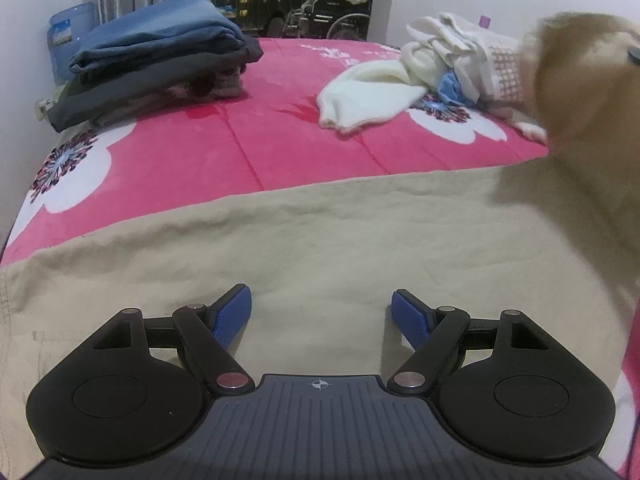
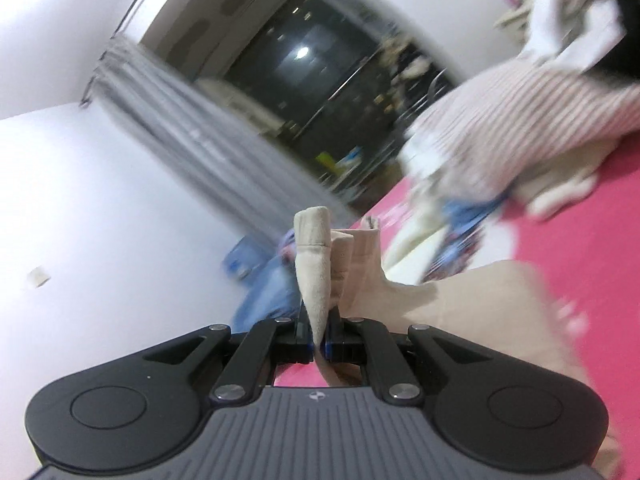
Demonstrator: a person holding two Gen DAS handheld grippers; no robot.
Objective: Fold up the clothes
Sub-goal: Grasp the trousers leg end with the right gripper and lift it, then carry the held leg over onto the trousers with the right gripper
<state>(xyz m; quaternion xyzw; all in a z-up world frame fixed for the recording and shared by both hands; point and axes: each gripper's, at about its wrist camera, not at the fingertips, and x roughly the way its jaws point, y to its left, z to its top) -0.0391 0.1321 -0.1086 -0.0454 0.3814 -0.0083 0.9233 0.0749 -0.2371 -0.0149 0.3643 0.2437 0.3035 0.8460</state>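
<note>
A beige garment [image 1: 320,232] lies spread flat on the pink flowered bedspread [image 1: 248,136]. My left gripper [image 1: 321,312] is open just above it, its blue pads [image 1: 232,312] apart and empty. My right gripper [image 2: 319,336] is shut on a bunched edge of the same beige garment [image 2: 316,264] and holds it lifted and tilted. That raised part shows blurred at the right of the left wrist view [image 1: 580,128].
A stack of folded blue and grey clothes [image 1: 156,60] sits at the bed's back left. A pile of unfolded white, striped and blue clothes [image 1: 436,68] lies at the back right, also in the right wrist view [image 2: 500,128]. A water jug [image 1: 68,36] stands by the wall.
</note>
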